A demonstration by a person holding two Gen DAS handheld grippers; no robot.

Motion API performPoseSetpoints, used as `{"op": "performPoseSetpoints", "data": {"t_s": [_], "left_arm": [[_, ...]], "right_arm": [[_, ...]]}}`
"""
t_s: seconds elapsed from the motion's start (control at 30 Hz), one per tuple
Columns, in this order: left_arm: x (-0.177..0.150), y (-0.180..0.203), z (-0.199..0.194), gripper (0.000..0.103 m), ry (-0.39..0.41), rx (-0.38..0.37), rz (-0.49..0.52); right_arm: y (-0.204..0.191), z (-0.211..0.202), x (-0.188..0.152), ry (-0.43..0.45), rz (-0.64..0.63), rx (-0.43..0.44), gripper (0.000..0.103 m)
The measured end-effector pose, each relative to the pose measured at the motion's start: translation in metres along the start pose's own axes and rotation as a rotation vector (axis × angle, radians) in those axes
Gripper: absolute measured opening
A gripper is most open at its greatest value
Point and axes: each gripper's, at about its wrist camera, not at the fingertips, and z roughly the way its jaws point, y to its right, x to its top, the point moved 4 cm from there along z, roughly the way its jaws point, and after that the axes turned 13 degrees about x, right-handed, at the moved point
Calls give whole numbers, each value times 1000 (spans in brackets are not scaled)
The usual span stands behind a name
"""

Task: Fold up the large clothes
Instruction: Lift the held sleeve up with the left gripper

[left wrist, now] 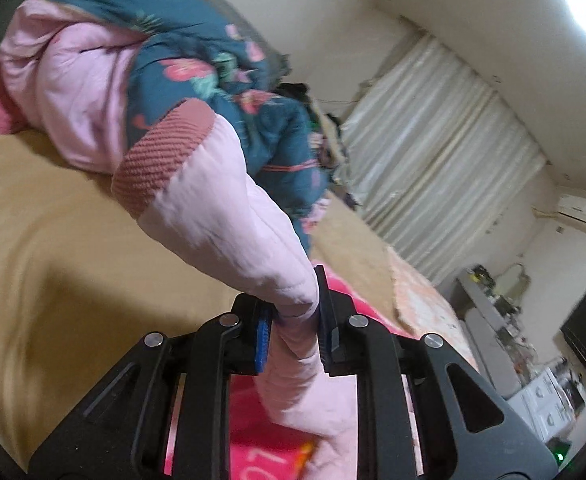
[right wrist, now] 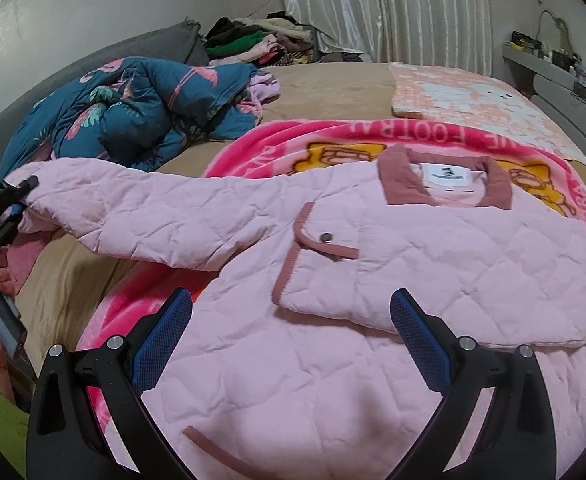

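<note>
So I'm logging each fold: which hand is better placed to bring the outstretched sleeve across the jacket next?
Left. Its tongs are shut on the sleeve, stretched out over the bed. The right tongs hover open above the jacket, holding nothing.

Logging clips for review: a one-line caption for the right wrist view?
Open right gripper hovers over pink quilted jacket on the pink blanket; left gripper pinches its outstretched sleeve.

Pink quilted jacket [right wrist: 333, 360] runs off the right wrist view's bottom edge, hem unseen. Its body hides most of the pink blanket [right wrist: 333, 140]; the blanket's lettering is only partly readable.
</note>
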Motion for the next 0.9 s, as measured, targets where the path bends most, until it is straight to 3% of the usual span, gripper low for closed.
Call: {"op": "performPoseSetpoints", "data": {"t_s": [0.5,0.9], "left_arm": [[-26,90,-46,11,39,-186,173],[-41,138,-64,11,27,-211,269]], "right_arm": [[45,-50,-18,36,63,-39,99],[88,-97,-27,96,115,-42,99]]}}
